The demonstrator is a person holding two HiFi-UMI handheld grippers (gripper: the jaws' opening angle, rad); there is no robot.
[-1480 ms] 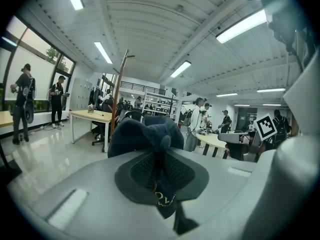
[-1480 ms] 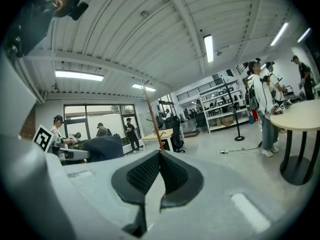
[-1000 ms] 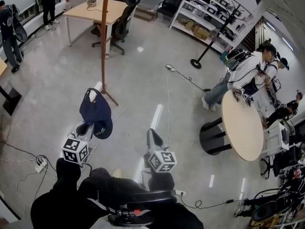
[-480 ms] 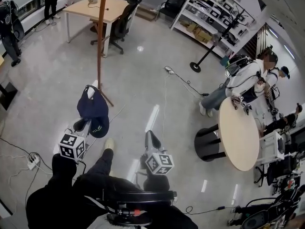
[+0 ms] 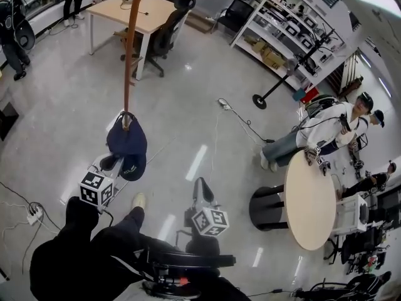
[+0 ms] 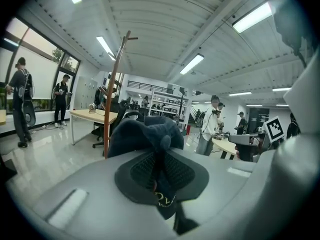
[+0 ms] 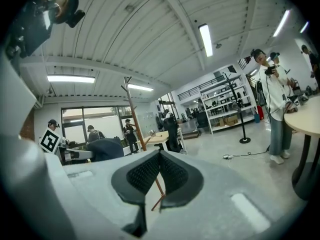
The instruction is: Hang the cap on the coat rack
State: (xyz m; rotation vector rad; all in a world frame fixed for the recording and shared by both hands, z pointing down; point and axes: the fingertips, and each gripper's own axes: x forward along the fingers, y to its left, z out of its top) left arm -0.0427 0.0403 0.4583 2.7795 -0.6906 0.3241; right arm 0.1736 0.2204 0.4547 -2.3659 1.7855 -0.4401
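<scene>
A dark blue cap [image 5: 127, 148] hangs from my left gripper [image 5: 113, 163], which is shut on its brim; the crown points forward. In the left gripper view the cap [image 6: 144, 134] fills the space ahead of the left gripper [image 6: 161, 170], its fabric pinched between the pads. The coat rack [image 5: 130, 55] is a tall orange-brown pole just beyond the cap; its hooked top shows in the left gripper view, coat rack [image 6: 118, 79]. My right gripper [image 5: 200, 188] is held to the right of the cap, shut with nothing in it. In its own view, the right gripper [image 7: 159, 170] sees the rack [image 7: 133, 108] ahead.
A round table [image 5: 310, 200] with people beside it stands at the right. A desk [image 5: 145, 11] and office chair [image 5: 169, 30] are behind the rack, shelves [image 5: 282, 39] further back. A floor stand [image 5: 258, 99], cables and a power strip [image 5: 31, 215] lie on the floor.
Both grippers have moved forward with the person toward the coat rack. The cap, still held, now sits right at the pole in the head view. A foot has stepped forward.
</scene>
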